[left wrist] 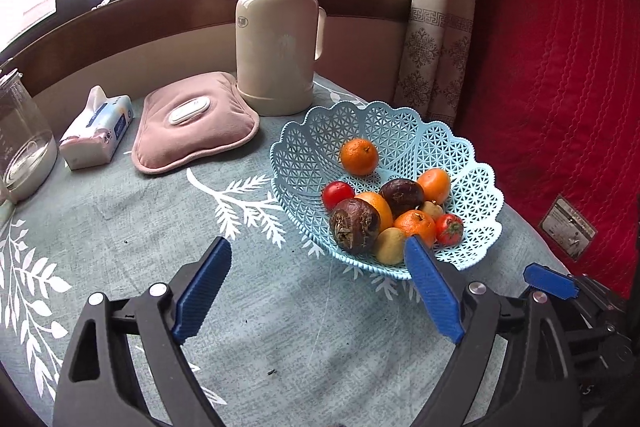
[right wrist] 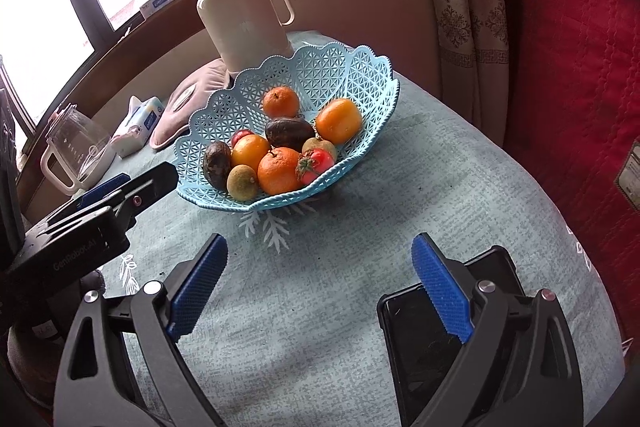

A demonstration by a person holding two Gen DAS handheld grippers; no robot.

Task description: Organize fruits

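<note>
— Where was the fruit when you looked?

— All of it sat in the pale blue lattice basket (right wrist: 360, 75) on the leaf-printed tablecloth (right wrist: 400, 227): one tangerine (right wrist: 280, 101) alone toward the back, and the rest heaped at the front: a second tangerine (right wrist: 279, 170), two smooth oranges, two dark passion fruits (left wrist: 354, 225), a couple of kiwis (right wrist: 241, 182) and small red tomatoes (left wrist: 449, 228).

— And the claws?

— Both were spread wide and held nothing. The left gripper (left wrist: 318, 259) hovered just short of the basket's near rim; the right gripper (right wrist: 320, 259) hung a little farther back, over bare cloth, with a dark phone (right wrist: 424, 339) lying under its right finger.

— What worried you?

— The heap, mostly. I judged that pulling one fruit from the front pile could set a neighbour rolling over the low rim. The basket looked light, so a finger catching the lattice might tip or drag it. Behind stood a cream thermos (left wrist: 276, 31) and a pink heating pad (left wrist: 196, 121), with a tissue pack (left wrist: 98, 131) and a glass jug (right wrist: 78, 151) off to the left; a wide swing could knock those.
</note>
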